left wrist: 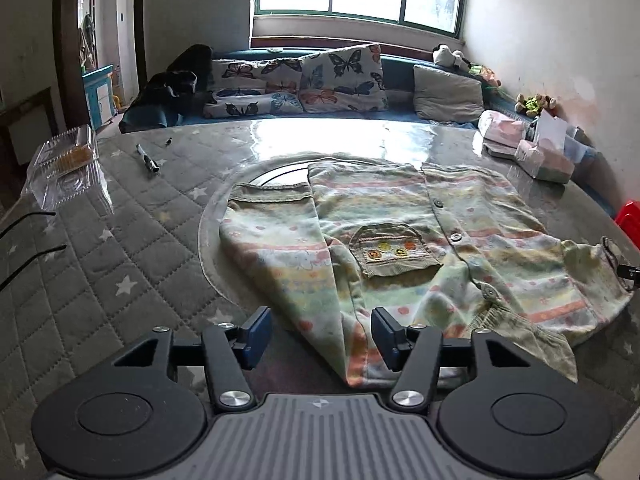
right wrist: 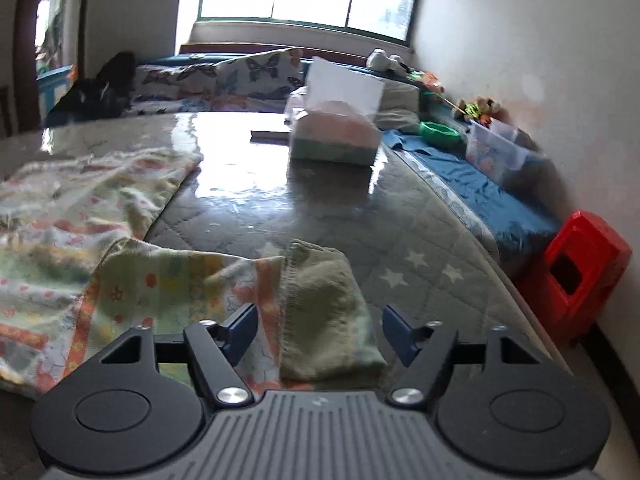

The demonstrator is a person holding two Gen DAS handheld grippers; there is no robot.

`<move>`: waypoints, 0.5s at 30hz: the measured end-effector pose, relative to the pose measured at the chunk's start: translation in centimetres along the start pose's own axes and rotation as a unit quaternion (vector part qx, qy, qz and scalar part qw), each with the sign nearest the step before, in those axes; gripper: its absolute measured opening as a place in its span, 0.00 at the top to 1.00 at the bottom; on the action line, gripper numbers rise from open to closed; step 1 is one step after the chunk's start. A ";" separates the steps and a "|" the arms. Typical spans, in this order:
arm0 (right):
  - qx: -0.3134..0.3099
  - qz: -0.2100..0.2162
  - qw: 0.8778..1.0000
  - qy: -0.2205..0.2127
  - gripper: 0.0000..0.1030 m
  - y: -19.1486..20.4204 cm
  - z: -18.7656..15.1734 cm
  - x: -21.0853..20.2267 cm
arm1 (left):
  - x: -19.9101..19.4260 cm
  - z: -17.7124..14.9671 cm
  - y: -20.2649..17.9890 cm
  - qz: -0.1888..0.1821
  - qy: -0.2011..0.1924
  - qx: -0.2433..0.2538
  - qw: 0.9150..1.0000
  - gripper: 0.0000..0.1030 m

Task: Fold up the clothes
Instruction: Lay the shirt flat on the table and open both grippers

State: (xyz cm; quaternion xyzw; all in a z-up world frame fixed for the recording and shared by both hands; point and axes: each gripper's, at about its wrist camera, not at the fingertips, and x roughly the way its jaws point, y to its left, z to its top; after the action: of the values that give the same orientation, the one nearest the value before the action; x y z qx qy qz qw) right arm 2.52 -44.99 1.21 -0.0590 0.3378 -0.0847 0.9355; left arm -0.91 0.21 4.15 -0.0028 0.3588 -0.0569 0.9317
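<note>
A pastel striped child's cardigan [left wrist: 400, 240] lies spread across the centre of the quilted grey table [left wrist: 120, 240], one sleeve folded over its front beside an olive pocket [left wrist: 394, 250]. The left gripper [left wrist: 322, 336], at lower centre, stands open, fingers either side of the folded sleeve's edge. In the right wrist view, the right gripper [right wrist: 316, 330] gapes open around the olive cuff [right wrist: 324, 312] at lower centre; a tissue box [right wrist: 336, 136] sits beyond
</note>
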 end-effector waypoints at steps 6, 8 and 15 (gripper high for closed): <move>-0.024 -0.042 0.999 -0.004 0.26 -1.3 0.8 1.0 | 0.6 0.5 -0.5 0.006 -0.004 0.006 1.000 0.38; -0.017 -0.082 0.996 -0.015 0.26 -2.8 1.1 0.8 | 0.9 0.6 -0.4 0.011 -0.003 0.004 1.000 0.35; 0.017 -0.110 0.993 -0.042 0.28 -5.4 1.5 -1.0 | 2.0 1.2 -0.5 0.023 -0.004 0.004 1.000 0.34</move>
State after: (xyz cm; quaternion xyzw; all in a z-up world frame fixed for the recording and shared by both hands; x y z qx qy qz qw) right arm 2.10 -49.98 3.91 -0.0836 0.2880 -0.1903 0.9348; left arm 1.32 -0.54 3.70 0.0092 0.3550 -0.0370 0.9341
